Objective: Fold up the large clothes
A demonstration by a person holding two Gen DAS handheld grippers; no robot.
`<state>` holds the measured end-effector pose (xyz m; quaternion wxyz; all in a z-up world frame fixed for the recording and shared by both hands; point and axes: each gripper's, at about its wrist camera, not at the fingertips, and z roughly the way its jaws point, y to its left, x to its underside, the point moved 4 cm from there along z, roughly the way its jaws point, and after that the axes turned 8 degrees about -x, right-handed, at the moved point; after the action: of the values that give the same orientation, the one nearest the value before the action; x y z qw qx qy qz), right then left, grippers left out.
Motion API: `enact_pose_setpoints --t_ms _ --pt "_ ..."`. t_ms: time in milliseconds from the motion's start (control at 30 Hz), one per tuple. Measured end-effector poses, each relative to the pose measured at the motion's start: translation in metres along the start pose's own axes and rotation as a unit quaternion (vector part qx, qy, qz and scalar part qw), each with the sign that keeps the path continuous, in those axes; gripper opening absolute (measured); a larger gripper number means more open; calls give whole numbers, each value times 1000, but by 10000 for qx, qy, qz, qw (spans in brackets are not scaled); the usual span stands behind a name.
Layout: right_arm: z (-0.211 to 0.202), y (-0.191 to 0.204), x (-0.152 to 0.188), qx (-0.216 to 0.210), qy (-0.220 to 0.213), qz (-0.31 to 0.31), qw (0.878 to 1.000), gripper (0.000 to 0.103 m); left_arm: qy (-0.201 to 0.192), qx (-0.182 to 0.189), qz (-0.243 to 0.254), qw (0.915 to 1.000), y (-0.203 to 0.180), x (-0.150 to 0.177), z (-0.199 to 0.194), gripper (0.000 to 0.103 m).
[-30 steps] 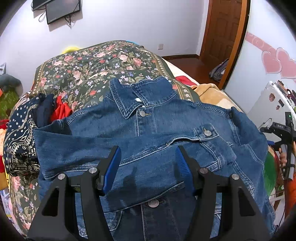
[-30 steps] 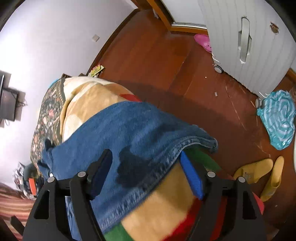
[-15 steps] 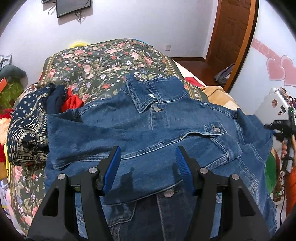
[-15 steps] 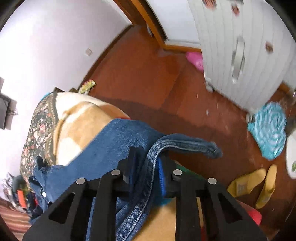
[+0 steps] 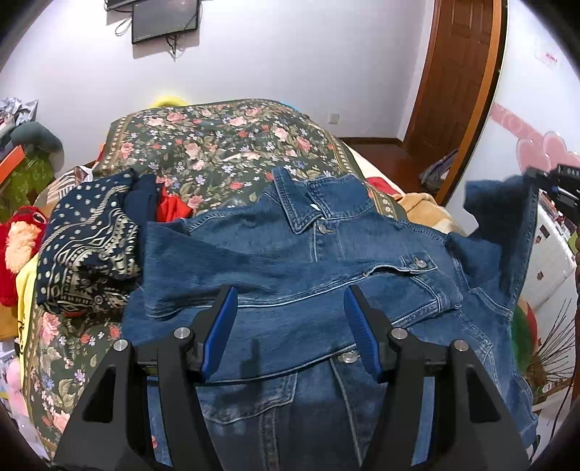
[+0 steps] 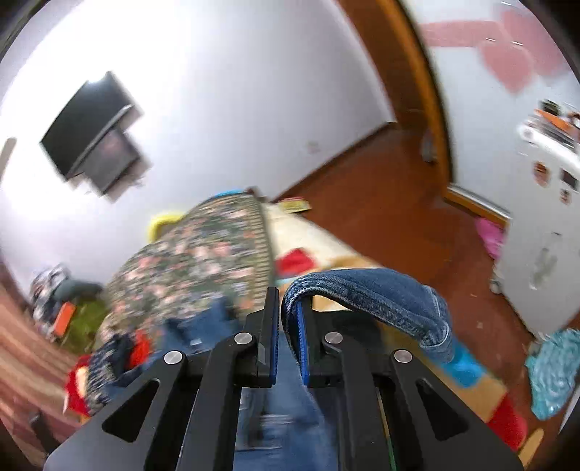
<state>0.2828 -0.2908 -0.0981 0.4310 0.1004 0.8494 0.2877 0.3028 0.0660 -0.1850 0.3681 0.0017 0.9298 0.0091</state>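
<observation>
Denim of the jacket (image 5: 290, 261) is spread collar-up across the bed (image 5: 217, 145); its right-edge sleeve (image 6: 366, 293) is clenched in the right tool (image 6: 288, 347) for folding inward, while the left tool (image 5: 290, 326) hangs released above the chest.

A floral bedspread (image 5: 217, 152) lies ahead of the tool, a patterned navy cloth (image 5: 83, 246) to its left, a wall-mounted screen (image 5: 165, 18) above, a wooden door (image 5: 460, 72) right.
</observation>
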Motion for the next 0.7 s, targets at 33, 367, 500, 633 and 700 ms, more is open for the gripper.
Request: enact_pose_setpoints --t_ms 33,367,500,633,700 --pt "6 13 6 -126 93 -70 9999 8 -10 1 -20 10000 2 1 -1 61" --pt "94 83 113 -701 1706 -651 9807 8 67 -92 -299 9995 40 21 -12 61" --pt "123 85 160 -585 2413 -806 9653 8 139 -96 -398 9991 50 29 -11 61" --pt "126 86 188 -566 2986 -906 9484 8 264 -92 -406 9988 49 34 -7 61" --pt "125 85 193 -545 3160 -889 9430 8 311 -68 -334 9989 42 33 -4 61"
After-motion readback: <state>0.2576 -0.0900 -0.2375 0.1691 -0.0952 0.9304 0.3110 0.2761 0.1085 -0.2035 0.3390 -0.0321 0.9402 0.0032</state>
